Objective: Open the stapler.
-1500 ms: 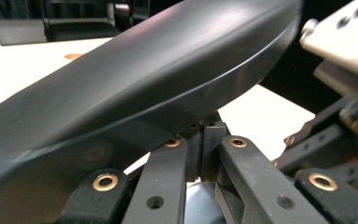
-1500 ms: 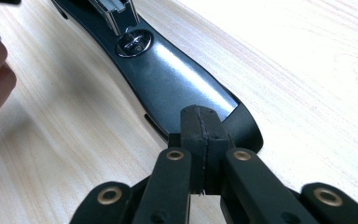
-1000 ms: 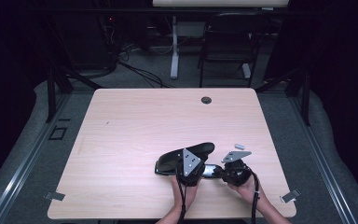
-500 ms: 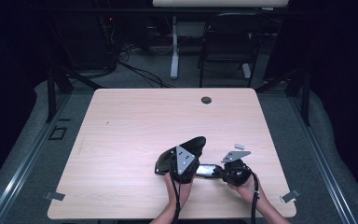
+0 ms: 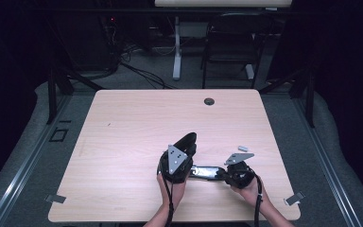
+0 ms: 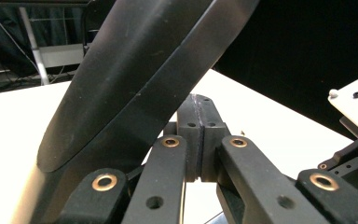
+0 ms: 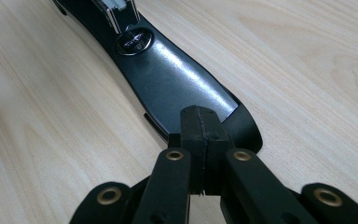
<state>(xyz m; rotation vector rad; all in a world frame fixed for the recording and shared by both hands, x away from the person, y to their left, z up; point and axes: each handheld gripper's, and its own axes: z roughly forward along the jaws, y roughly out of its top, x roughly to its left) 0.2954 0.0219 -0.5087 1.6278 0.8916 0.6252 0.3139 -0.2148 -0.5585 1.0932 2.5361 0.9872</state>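
The left hand-held gripper (image 5: 188,142), jaws closed on nothing, lifts the glossy black stapler's arm (image 6: 135,79). The right hand-held gripper (image 5: 217,174), also closed, pins its base (image 7: 182,88) on the wooden desk (image 5: 123,132). Next probably comes reloading, which calls for a steady base.

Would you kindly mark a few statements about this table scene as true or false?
1. The jaws of the left gripper and the right gripper are shut. True.
2. The stapler lies at the far edge, by the round hole. False: the stapler lies near the person's edge of the table, between the grippers, and the hole is far from it.
3. A small grey piece lies on the table just beyond the right gripper. True.
4. The stapler's top arm lies flat and closed. False: the top arm stands tilted up beside the left gripper.
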